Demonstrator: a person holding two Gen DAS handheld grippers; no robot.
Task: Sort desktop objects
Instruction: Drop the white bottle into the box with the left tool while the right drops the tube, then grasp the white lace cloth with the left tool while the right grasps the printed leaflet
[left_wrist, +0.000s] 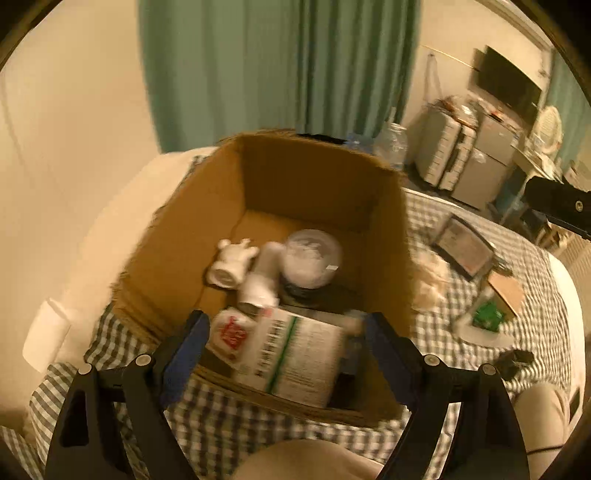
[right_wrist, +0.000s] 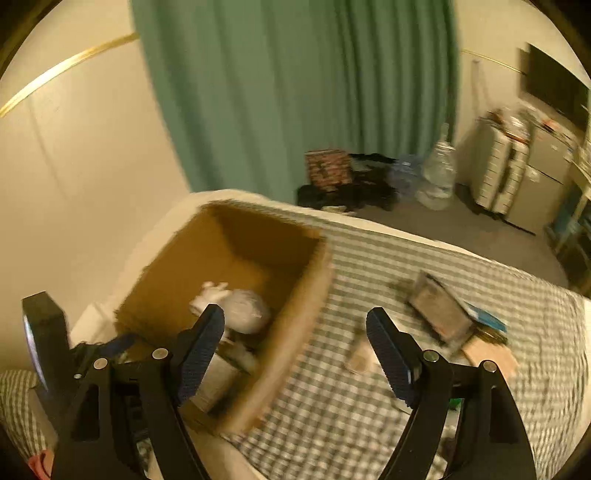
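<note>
**Operator:** Hovering over the cardboard box (left_wrist: 314, 177) is my left gripper (left_wrist: 284, 332), its jaws spread wide and pinching nothing. I read that as a hand waiting for work.

**Listener:** What is inside the box?

**Operator:** Sorted things, lying loose on the bottom: a small white figurine (left_wrist: 232, 264), a white bottle (left_wrist: 260, 280) on its side touching it, a round clear-lidded jar (left_wrist: 312, 258) just beside that, and a printed carton (left_wrist: 291, 354) leaning at the near wall. They seem dropped in rather than arranged, which suits a quick sort.

**Listener:** And your other hand?

**Operator:** My right gripper (right_wrist: 295, 350) straddles the box's right wall, also spread apart with nothing between the pads. The picture is blurred, so finer detail escapes me.

**Listener:** What remains unsorted?

**Operator:** On the checked bedcover (right_wrist: 388, 266), well apart from the box, lie a dark framed item (right_wrist: 439, 314), a flat brown card (right_wrist: 487, 354) near it, and a small pale thing (right_wrist: 360, 354) I cannot identify. I judge the right hand is best placed for those, being nearer.
</note>
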